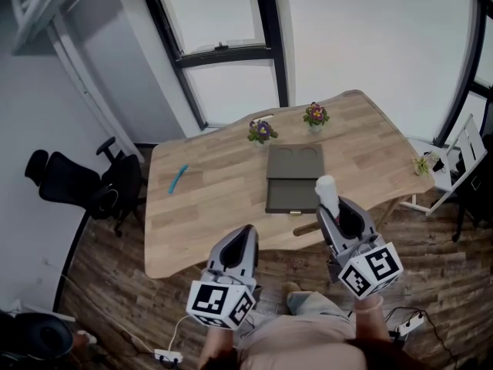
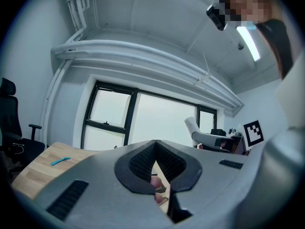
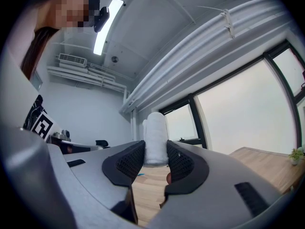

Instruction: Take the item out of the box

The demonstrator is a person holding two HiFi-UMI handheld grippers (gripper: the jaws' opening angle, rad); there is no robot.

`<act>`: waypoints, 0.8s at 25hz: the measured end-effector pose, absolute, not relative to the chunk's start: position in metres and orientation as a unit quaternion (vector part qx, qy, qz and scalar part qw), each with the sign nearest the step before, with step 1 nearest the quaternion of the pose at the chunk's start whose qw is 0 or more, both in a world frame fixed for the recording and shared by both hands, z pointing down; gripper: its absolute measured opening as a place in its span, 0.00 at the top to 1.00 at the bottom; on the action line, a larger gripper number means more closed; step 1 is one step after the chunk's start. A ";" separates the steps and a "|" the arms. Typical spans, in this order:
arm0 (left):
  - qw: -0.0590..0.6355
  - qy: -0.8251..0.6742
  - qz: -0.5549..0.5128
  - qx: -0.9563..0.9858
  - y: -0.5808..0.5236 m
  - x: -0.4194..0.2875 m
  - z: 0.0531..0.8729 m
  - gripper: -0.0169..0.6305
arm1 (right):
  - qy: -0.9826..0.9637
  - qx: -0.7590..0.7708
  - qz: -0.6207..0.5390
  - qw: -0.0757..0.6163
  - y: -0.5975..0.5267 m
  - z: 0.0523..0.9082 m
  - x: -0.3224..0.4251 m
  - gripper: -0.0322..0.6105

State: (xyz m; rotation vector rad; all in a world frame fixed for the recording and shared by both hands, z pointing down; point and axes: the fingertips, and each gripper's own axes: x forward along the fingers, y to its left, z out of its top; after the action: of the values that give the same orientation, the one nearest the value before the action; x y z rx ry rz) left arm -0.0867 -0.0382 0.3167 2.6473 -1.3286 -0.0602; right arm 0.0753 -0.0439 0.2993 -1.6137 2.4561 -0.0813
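Clamping a white roll [image 3: 155,130] upright, long axis vertical, the right gripper [image 3: 156,152] hovers; the left gripper [image 2: 155,151] is closed.

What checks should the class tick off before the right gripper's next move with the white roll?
1. Grip: right gripper shut on white roll: ok.
2. Roll is out of the open box: ok.
3. Spare hand: left gripper shut, empty: ok.
4. Set-down space: bare table beside the box: ok.
5. Nothing else inside the box: cannot tell.
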 end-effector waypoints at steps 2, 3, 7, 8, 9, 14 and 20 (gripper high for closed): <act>0.090 -0.445 -0.020 0.891 -0.041 -0.085 0.318 0.98 | 0.830 -0.547 -0.028 0.103 -0.046 0.299 0.076 0.74; 0.091 -0.444 -0.020 0.891 -0.042 -0.084 0.318 0.98 | 0.830 -0.548 -0.028 0.103 -0.046 0.300 0.076 0.74; 0.091 -0.439 -0.022 0.894 -0.047 -0.080 0.318 0.98 | 0.825 -0.555 -0.030 0.102 -0.048 0.300 0.081 0.75; 0.091 -0.438 -0.022 0.894 -0.049 -0.080 0.318 0.98 | 0.824 -0.557 -0.029 0.103 -0.050 0.300 0.081 0.75; 0.091 -0.437 -0.022 0.895 -0.051 -0.079 0.319 0.98 | 0.823 -0.558 -0.029 0.103 -0.051 0.301 0.082 0.75; 0.096 -0.433 -0.020 0.896 -0.060 -0.075 0.324 0.98 | 0.820 -0.563 -0.031 0.100 -0.056 0.305 0.085 0.75; 0.096 -0.425 -0.021 0.900 -0.073 -0.070 0.326 0.98 | 0.816 -0.569 -0.029 0.095 -0.064 0.307 0.089 0.75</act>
State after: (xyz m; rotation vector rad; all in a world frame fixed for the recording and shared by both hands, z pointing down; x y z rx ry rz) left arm -0.0704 -0.0735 0.3264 2.6664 -1.2608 -0.0630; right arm 0.0886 -0.0640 0.3074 -1.6886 2.4200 -0.0856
